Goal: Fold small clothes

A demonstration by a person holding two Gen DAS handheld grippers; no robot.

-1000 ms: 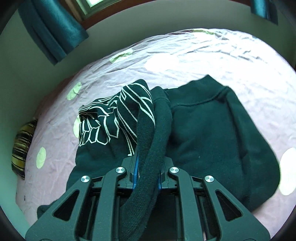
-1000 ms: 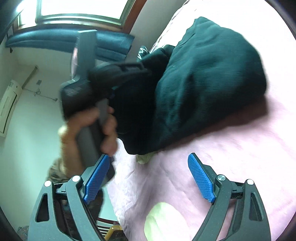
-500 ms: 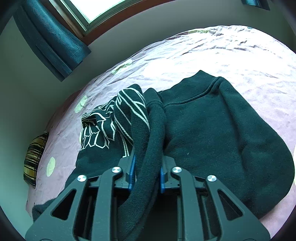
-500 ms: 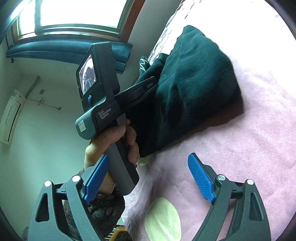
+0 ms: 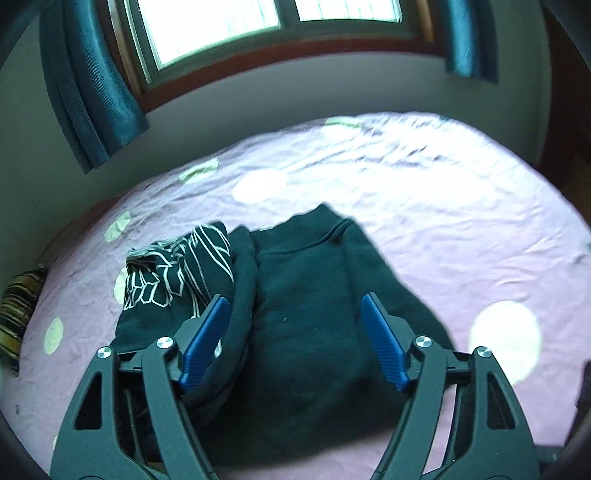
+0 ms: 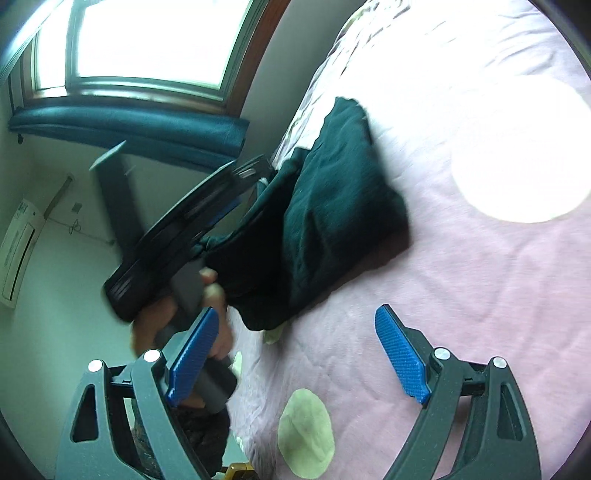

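The dark sweatshirt [image 5: 306,314] is laid lengthwise on the pink bedsheet [image 5: 424,206], right under the left gripper [image 5: 293,341], whose jaws are opening, nothing pinched. The right gripper [image 6: 295,356] is held wide and empty off to the side, so the left one is nearer.

Daylight pours through the window [image 5: 221,33], blown out to white, and glares off the pink bedsheet [image 6: 517,155]. The dark sweater [image 6: 332,206] throws a soft shadow. Motion blur smears the hand [image 6: 218,295]; edges bend and darken.
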